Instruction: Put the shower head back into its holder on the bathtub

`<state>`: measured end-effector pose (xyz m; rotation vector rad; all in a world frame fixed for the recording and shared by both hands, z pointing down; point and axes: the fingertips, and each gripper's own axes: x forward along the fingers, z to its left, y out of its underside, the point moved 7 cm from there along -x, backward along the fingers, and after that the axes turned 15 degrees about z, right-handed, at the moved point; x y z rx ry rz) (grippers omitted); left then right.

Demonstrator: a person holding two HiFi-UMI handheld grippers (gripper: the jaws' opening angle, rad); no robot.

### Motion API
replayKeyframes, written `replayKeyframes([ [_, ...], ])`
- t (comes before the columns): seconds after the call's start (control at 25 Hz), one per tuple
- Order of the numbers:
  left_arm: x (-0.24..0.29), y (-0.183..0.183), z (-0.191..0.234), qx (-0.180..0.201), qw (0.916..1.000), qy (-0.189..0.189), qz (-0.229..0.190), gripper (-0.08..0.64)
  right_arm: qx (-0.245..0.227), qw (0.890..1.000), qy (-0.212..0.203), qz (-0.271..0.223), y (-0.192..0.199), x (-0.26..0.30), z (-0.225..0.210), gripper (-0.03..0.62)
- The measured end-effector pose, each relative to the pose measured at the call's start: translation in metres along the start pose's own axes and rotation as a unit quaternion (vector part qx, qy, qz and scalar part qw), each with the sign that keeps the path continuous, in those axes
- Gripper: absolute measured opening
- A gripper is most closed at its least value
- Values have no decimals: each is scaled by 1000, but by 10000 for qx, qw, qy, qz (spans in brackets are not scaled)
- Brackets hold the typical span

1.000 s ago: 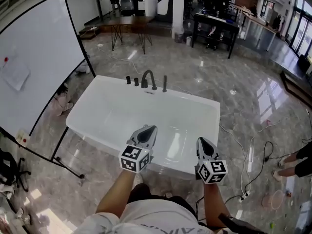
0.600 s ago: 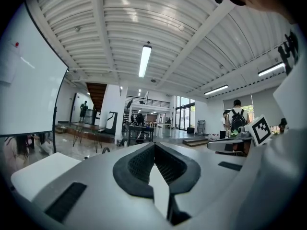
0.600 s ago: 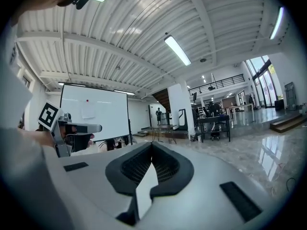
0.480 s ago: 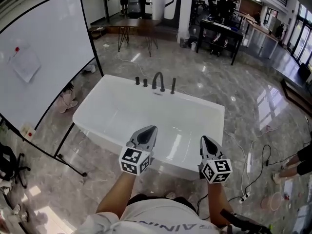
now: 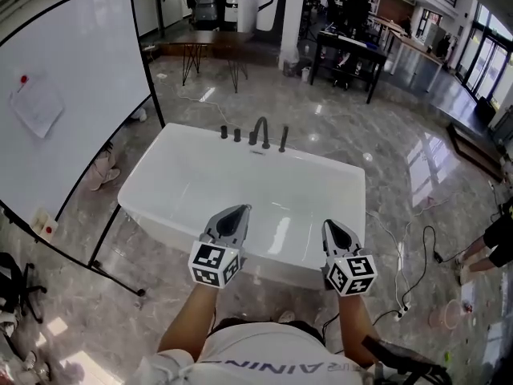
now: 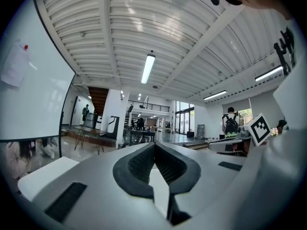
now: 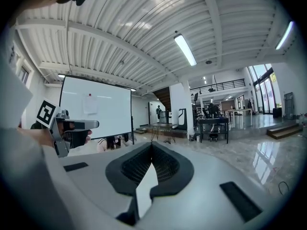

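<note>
Holding my left hand-held gripper (image 5: pixel 234 212) and right hand-held gripper (image 5: pixel 329 226) side by side above the near rim of the white rectangular bathtub (image 5: pixel 192 184), I see both pairs of jaws pressed together with nothing between them, as each gripper view confirms. At the tub's far rim, well apart from me, the slim black shower head (image 5: pixel 284 139) stands upright just right of the curved black faucet (image 5: pixel 261 131), with two small black knobs (image 5: pixel 231 133) to the faucet's left. A large whiteboard (image 5: pixel 64 111) stands at the left on the glossy grey marble floor (image 5: pixel 385 151).
</note>
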<state>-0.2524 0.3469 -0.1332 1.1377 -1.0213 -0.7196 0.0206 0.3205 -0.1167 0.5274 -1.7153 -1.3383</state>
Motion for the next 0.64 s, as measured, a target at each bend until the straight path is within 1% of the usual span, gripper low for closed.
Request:
replayKeyframes([
  [0.2,-6,-2,-1,11,9999,148,33,18,94,9999,113,-60,-1,-7,5,11],
  [0.4,-6,-8,-10,31,9999,153,-54,18,55,9999,94,-117,-7,-13,0,11],
  [0.64,-7,-2,-14,-196,9994,273,-45,18,26,10000,1,-84,-4,-9,3,11],
])
